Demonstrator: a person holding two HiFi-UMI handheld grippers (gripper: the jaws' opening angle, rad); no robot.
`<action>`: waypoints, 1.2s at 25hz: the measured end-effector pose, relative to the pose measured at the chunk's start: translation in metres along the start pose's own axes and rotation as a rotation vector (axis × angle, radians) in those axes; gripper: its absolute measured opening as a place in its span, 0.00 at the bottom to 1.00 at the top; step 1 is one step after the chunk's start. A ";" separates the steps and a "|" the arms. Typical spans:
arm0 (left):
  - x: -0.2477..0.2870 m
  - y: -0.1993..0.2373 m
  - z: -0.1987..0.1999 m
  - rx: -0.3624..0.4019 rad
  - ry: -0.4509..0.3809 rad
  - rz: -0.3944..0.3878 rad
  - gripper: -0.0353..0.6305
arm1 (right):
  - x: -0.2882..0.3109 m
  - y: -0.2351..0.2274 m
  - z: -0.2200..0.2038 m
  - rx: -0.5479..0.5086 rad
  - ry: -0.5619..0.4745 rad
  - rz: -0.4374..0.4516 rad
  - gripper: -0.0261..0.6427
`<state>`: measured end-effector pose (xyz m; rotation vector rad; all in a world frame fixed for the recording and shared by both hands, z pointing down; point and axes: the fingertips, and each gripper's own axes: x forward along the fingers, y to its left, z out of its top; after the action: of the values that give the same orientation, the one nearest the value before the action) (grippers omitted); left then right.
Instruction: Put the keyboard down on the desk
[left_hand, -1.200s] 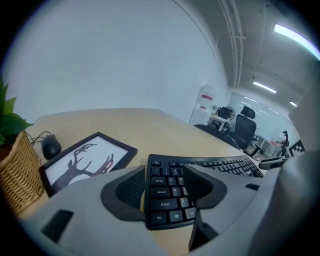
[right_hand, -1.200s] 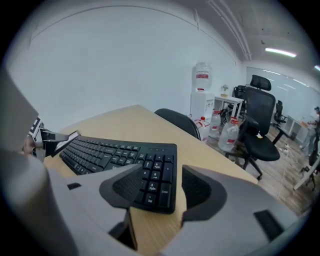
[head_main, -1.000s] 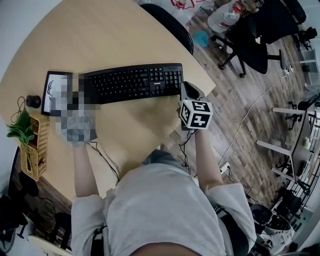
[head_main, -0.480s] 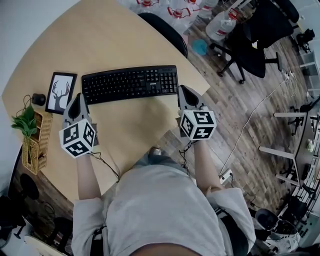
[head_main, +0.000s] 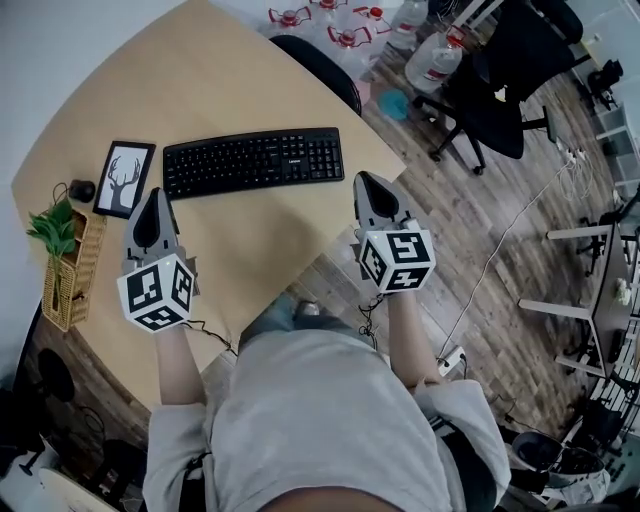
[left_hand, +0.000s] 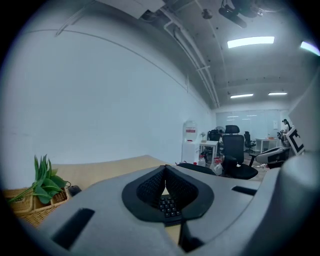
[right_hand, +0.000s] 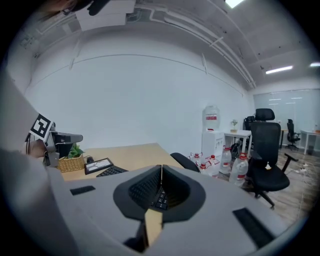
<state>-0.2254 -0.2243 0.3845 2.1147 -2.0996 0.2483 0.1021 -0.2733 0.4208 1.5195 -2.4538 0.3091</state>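
A black keyboard (head_main: 252, 160) lies flat on the light wooden desk (head_main: 230, 75), with nothing touching it. My left gripper (head_main: 152, 214) hovers over the desk near the keyboard's left end, on the side toward me, its jaws shut and empty. My right gripper (head_main: 366, 188) hangs off the keyboard's right end by the desk edge, also shut and empty. In the left gripper view some keyboard keys (left_hand: 167, 205) show past the shut jaws of the left gripper (left_hand: 164, 176). The right gripper view shows the keyboard (right_hand: 111, 171) past the shut jaws of the right gripper (right_hand: 161, 172).
A framed deer picture (head_main: 124, 179) lies left of the keyboard, with a small dark object (head_main: 82, 190) beside it. A wicker basket (head_main: 66, 272) with a green plant (head_main: 55, 228) sits at the desk's left edge. Black office chairs (head_main: 495, 90) and water bottles (head_main: 435, 58) stand on the floor beyond.
Both grippers have drawn back from the keyboard's ends toward me, leaving it flat on the desk. The head view has shifted a little.
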 end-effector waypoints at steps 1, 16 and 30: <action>-0.006 -0.002 0.004 -0.002 -0.013 0.003 0.07 | -0.006 0.001 0.003 -0.006 -0.009 0.006 0.06; -0.085 -0.028 0.041 0.007 -0.142 0.053 0.07 | -0.082 0.017 0.048 -0.051 -0.159 0.047 0.06; -0.138 -0.047 0.060 0.019 -0.216 0.081 0.07 | -0.138 0.021 0.062 -0.066 -0.251 0.039 0.06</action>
<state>-0.1788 -0.1032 0.2955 2.1568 -2.3124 0.0510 0.1373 -0.1657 0.3182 1.5691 -2.6565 0.0445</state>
